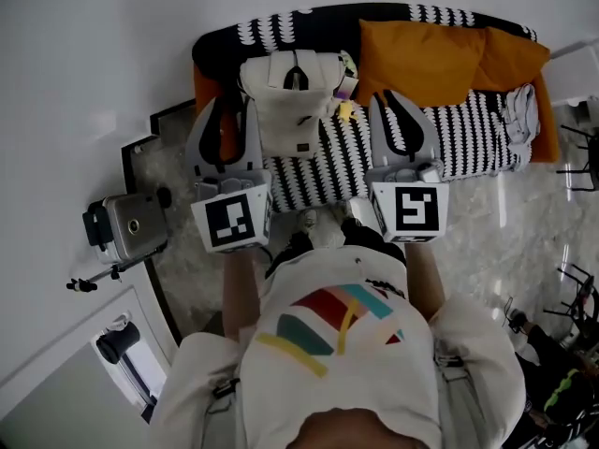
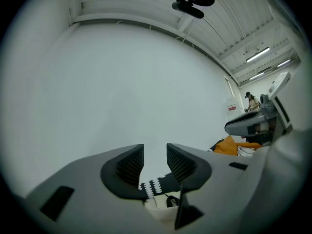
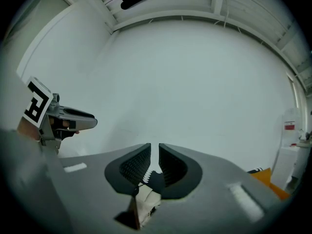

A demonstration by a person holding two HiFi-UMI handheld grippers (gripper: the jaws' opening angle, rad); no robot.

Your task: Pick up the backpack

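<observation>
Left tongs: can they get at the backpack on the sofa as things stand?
Probably yes. The left tongs stand open close beside the backpack on the sofa, and nothing lies between them and it.

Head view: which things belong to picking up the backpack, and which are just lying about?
For the job: cream backpack, left hand-held gripper, right hand-held gripper.
Lying about: orange cushions, striped sofa, grey cloth, camera.
</observation>
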